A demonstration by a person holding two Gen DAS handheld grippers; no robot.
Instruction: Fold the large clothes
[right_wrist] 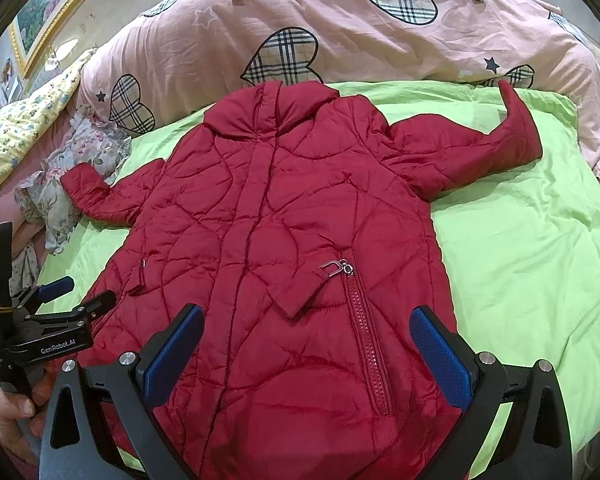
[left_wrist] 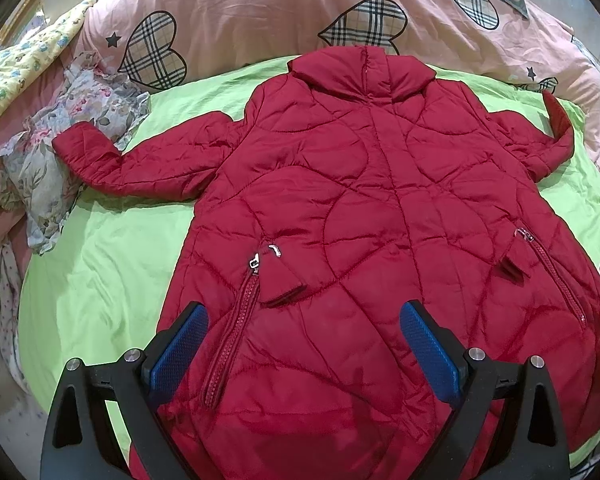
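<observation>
A red quilted jacket [left_wrist: 360, 184] lies flat, front up, on a green sheet [left_wrist: 112, 248], collar away from me and both sleeves spread out. It also shows in the right wrist view [right_wrist: 284, 216]. My left gripper [left_wrist: 304, 316] is open and empty, hovering over the jacket's lower left part near a pocket zipper [left_wrist: 236, 320]. My right gripper [right_wrist: 306, 320] is open and empty over the lower right part, near the other pocket zipper [right_wrist: 364, 320]. The left gripper also shows at the left edge of the right wrist view [right_wrist: 76, 292].
A pink quilt with plaid hearts [left_wrist: 260, 12] is bunched behind the jacket. A floral garment [left_wrist: 60, 152] lies under the left sleeve cuff. A yellow patterned blanket [left_wrist: 24, 64] sits at the far left. The green sheet [right_wrist: 532, 248] extends to the right.
</observation>
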